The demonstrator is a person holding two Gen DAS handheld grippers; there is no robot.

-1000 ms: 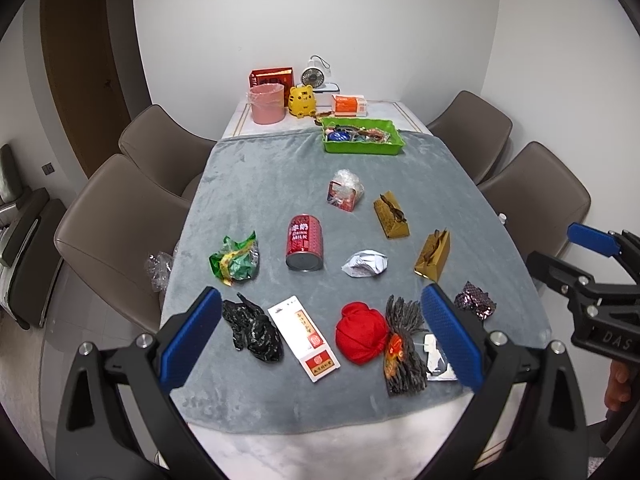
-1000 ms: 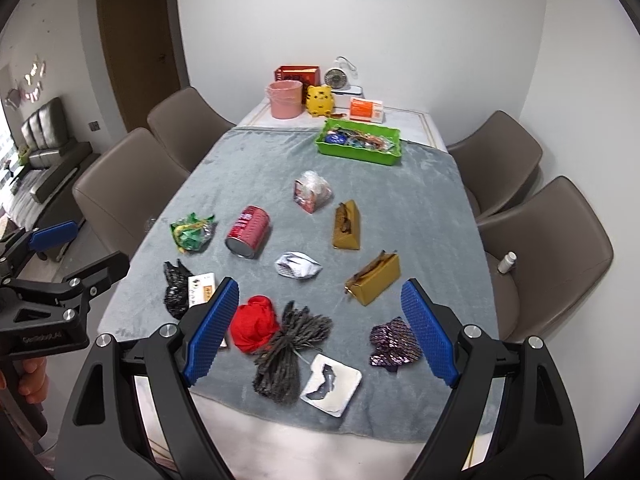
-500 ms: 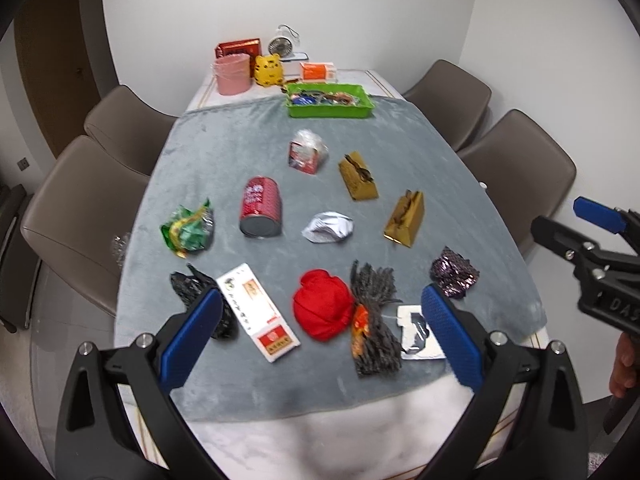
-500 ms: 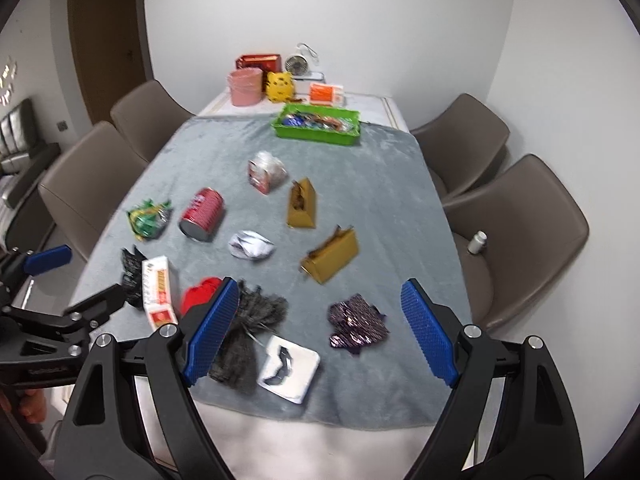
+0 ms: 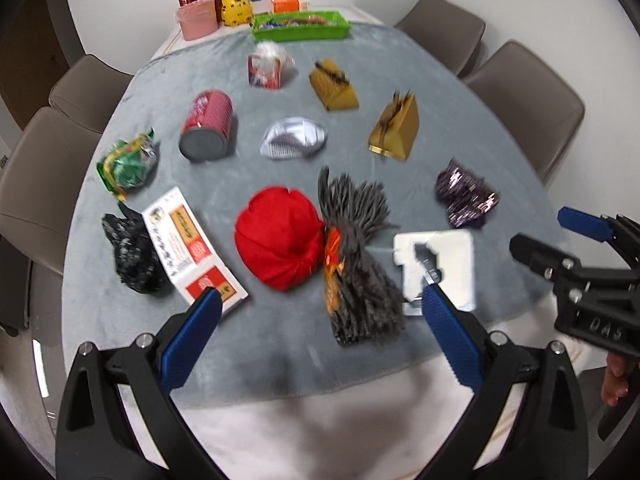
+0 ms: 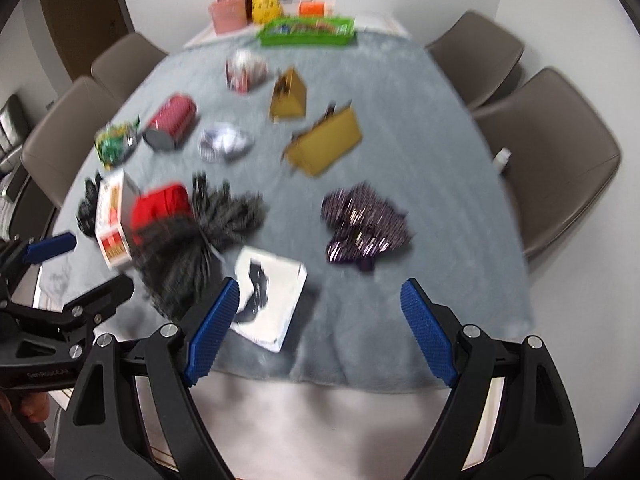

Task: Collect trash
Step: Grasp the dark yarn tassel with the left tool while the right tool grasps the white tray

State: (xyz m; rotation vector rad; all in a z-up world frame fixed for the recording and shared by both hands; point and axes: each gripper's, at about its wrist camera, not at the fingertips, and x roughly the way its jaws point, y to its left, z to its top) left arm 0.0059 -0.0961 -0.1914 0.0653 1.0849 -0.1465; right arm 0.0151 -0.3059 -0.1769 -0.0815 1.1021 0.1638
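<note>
left tongs (image 5: 316, 312) | lower, nearer table | right tongs (image 6: 316, 304) | likewise lower, nearer table

Even bright indoor light, soft shadows; right wrist view heavily motion-blurred, left mildly; fisheye bending, black corner vignette.

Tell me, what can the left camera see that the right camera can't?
Only the left wrist view shows the right gripper at its edge. Only the right wrist view shows the left gripper and a small white bottle on a chair. Both show the red bundle, the red can and the green tray.
</note>
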